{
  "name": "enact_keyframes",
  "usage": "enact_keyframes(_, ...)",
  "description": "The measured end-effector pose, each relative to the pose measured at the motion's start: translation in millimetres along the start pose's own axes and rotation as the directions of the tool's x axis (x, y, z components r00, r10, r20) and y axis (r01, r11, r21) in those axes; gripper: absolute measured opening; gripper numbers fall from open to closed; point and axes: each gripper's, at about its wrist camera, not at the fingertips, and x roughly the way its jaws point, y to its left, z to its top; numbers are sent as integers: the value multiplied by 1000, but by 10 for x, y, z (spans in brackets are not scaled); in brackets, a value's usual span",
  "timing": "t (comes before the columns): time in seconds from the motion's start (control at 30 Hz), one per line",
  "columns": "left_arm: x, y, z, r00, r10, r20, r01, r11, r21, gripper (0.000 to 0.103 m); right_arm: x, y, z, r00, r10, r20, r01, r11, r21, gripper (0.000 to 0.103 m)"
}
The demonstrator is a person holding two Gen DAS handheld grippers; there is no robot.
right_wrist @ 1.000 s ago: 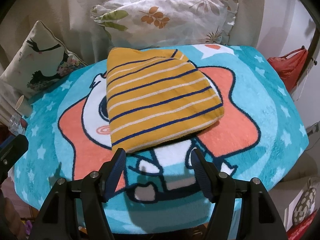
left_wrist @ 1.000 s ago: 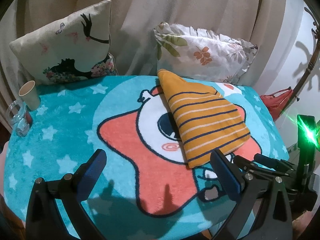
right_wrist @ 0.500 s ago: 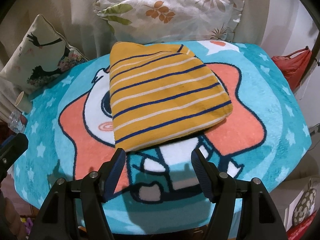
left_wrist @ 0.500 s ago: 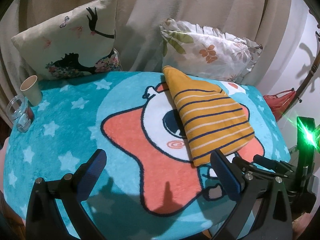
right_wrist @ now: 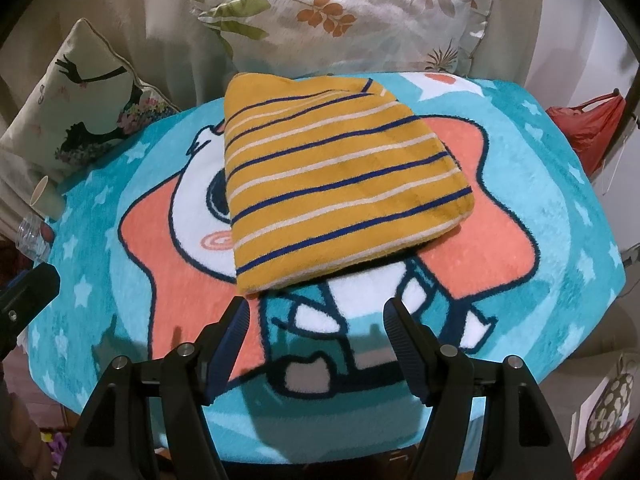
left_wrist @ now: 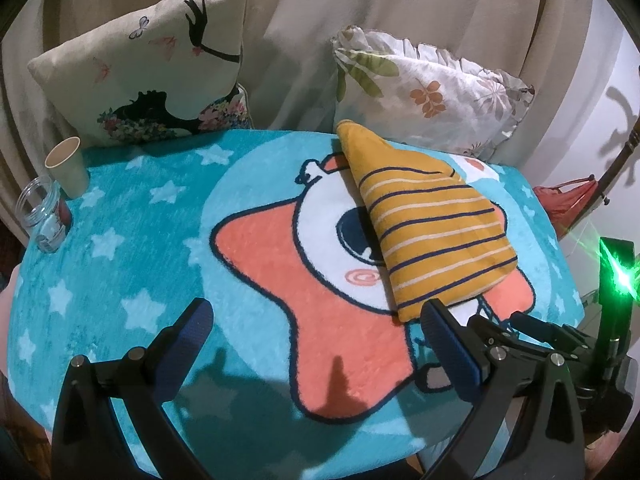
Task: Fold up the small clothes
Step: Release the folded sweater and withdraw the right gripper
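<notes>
A folded yellow garment with navy and cream stripes [right_wrist: 336,184] lies flat on the teal cartoon blanket [right_wrist: 568,208]; it also shows at the right in the left wrist view [left_wrist: 432,228]. My right gripper [right_wrist: 316,320] is open and empty, just in front of the garment's near edge. My left gripper [left_wrist: 316,328] is open and empty, over the blanket's orange star, left of the garment. The right gripper's body shows at the lower right of the left wrist view [left_wrist: 532,336].
Two cushions [left_wrist: 152,76] [left_wrist: 428,96] lean against the curtain at the back. A paper cup [left_wrist: 68,166] and a clear jar [left_wrist: 40,216] stand at the blanket's far left edge. A red bag [right_wrist: 592,124] hangs beyond the right edge.
Both grippers have drawn slightly closer to the blanket and the garment; the view has shifted a little. The garment has not moved. Both stay open.
</notes>
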Motion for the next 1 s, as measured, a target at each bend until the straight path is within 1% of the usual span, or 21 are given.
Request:
enact_keyframes(0.27,20,57,-51,1000,0,-18,-1,1000,-10,103,49,47,-61,1000,7,-17,-7,1000,-2,75)
enact_keyframes(0.47,52,68,-97,999,14,-40,-15,1000,-8,103,74,61,-100,1000,13,-22,-13,1000,-5,75)
enact_keyframes(0.6,21,83,-110,998,46,-42,-46,999,-8,103,125,46,-113,999,31,-28,-31,999,11,76)
enact_keyframes(0.67,-32,96,-99,997,74,-25,-75,997,-14,103,153,41,-99,998,55,-35,-54,998,19,76)
enact_keyframes(0.8,-92,69,-87,993,115,-3,-115,993,-35,103,172,37,-3,995,98,-16,-98,995,9,76)
enact_keyframes(0.93,-100,-89,-76,990,143,-3,-143,989,-47,103,200,-6,62,991,133,-20,-133,991,-18,76)
enact_keyframes(1.0,-85,-213,-69,988,151,-4,-151,988,-42,103,203,-98,87,988,150,-23,-150,988,-25,76)
